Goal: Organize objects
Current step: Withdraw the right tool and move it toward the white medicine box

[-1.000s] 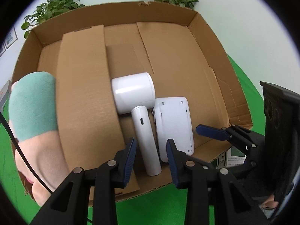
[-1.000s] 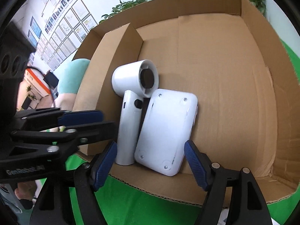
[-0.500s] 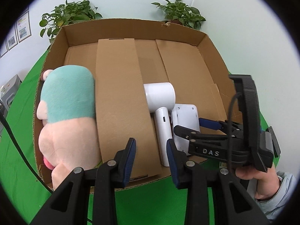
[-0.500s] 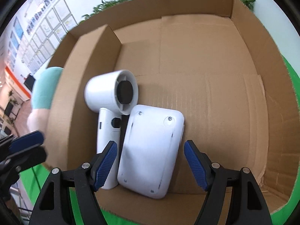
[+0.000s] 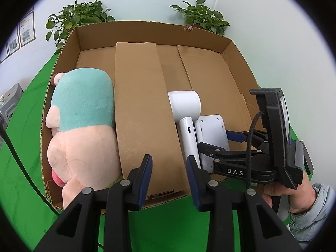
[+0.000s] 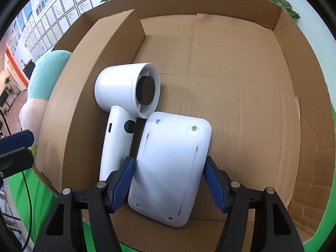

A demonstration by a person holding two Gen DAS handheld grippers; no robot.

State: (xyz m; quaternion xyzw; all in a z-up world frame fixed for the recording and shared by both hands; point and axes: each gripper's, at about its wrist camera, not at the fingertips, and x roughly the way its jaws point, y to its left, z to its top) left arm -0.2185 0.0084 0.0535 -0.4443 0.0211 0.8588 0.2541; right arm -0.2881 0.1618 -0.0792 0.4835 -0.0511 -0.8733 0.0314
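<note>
A large open cardboard box (image 5: pixel 237 63) lies on green cloth. In its right compartment a white hair dryer (image 6: pixel 126 96) lies beside a flat white device (image 6: pixel 170 168), back side up. Both also show in the left wrist view, the dryer (image 5: pixel 185 107) and the device (image 5: pixel 212 130). My right gripper (image 6: pixel 168 180) is open, its blue pads on either side of the white device's near end. My left gripper (image 5: pixel 169 172) is open and empty above the box's front edge. A pink and teal plush toy (image 5: pixel 82 126) fills the left compartment.
A cardboard divider (image 5: pixel 142 113) separates the plush from the white items. Two potted plants (image 5: pixel 199 14) stand behind the box against the wall. Green cloth (image 5: pixel 168 220) covers the table around the box. The right half of the compartment (image 6: pixel 252 115) holds nothing.
My left gripper pulled back and up, so the whole box and plush show. My right gripper moved forward, its pads now straddling the white device.
</note>
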